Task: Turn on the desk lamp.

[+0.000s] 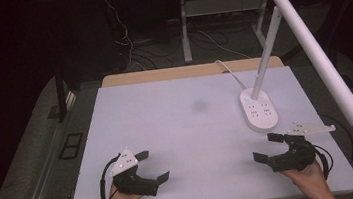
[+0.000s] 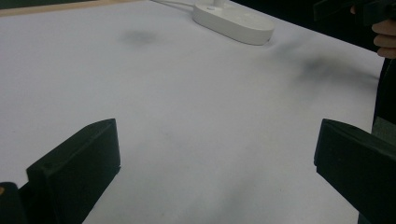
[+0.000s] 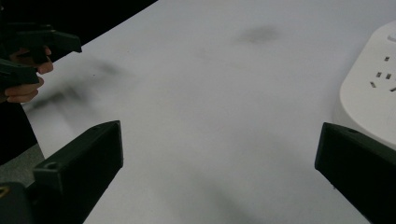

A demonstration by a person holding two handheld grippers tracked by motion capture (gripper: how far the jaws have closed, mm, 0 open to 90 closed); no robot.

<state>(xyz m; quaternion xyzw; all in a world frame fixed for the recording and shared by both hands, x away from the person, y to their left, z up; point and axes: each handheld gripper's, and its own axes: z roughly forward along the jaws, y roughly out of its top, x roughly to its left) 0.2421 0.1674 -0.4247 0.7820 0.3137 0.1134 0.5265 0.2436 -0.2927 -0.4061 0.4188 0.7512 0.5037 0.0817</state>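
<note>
Both claws sit wide open and empty: the left gripper point(image 1: 153, 166) well to the left of the lamp base point(image 1: 259, 111), the right gripper point(image 1: 267, 147) just in front of it. Each hovers low near the front edge of the white table point(image 1: 188, 128), gripping nothing; whether either rests on the surface I cannot tell.

The lamp base, a white oval with sockets on its top, stands toward the table's right side, its slanted arm point(image 1: 266, 54) rising to a long tube head point(image 1: 318, 55). In the right gripper view the base point(image 3: 373, 93) lies beside the right-hand jaw, near but apart from it.

My judgement is that the right gripper is nearest for any reach. To do it well, approach the base low and square, jaws straddling the narrow side, and avoid bumping the arm or dragging the cord point(image 1: 229, 71) behind it.
</note>
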